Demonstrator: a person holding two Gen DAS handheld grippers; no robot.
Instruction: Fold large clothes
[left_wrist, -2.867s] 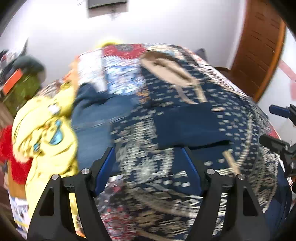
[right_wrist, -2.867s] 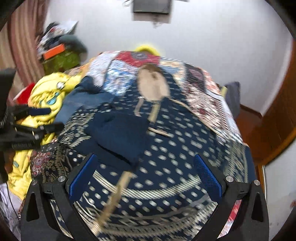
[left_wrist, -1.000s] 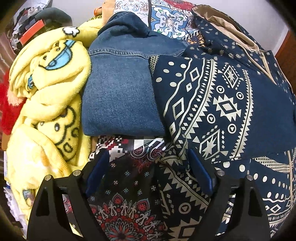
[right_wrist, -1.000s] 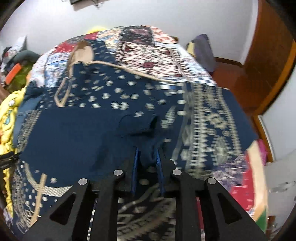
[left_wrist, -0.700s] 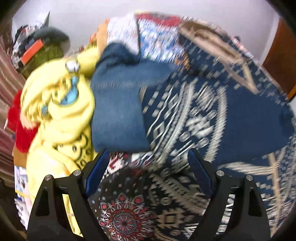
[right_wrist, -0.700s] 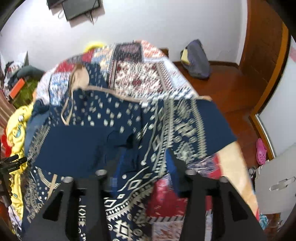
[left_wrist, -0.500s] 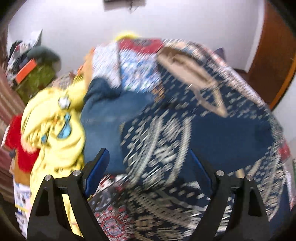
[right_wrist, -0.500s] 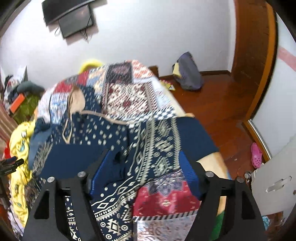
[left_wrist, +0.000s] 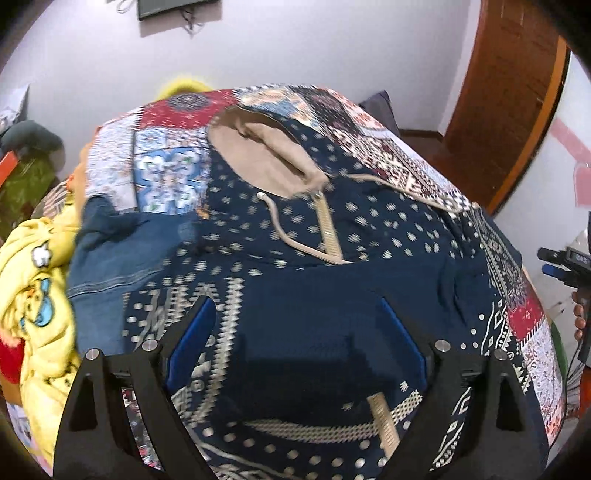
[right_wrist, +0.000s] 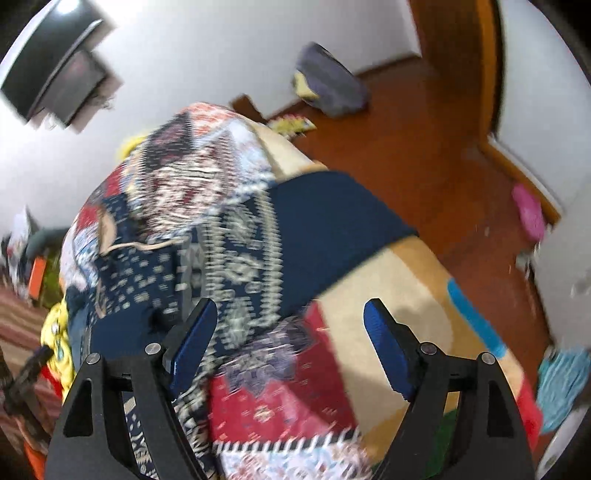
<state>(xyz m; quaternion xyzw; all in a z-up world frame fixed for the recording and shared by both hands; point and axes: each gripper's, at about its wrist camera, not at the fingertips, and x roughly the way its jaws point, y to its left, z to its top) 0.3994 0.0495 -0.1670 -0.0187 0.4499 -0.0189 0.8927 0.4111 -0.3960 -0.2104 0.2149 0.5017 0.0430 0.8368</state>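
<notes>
Navy hooded jacket with cream geometric print (left_wrist: 332, 236) lies spread on the patchwork-quilted bed (left_wrist: 173, 170), one sleeve folded across. Left tool (left_wrist: 295, 332) gapes empty above it; right tool (right_wrist: 291, 332), jaws opening, holds nothing. Next: grasp the right sleeve (right_wrist: 325, 221).

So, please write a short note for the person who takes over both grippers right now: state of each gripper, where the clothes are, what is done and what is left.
Left gripper: open, holding nothing, above the navy hoodie.
Right gripper: jaws opening, nothing between them, over the right edge of the bed.
Hoodie: lies front up on the patchwork quilt, hood toward the wall. One sleeve is folded across the chest; the other sleeve lies out toward the bed edge.
Folded jeans and a yellow blanket lie to the left.
Left: fold in the other sleeve, then fold the body.
</notes>
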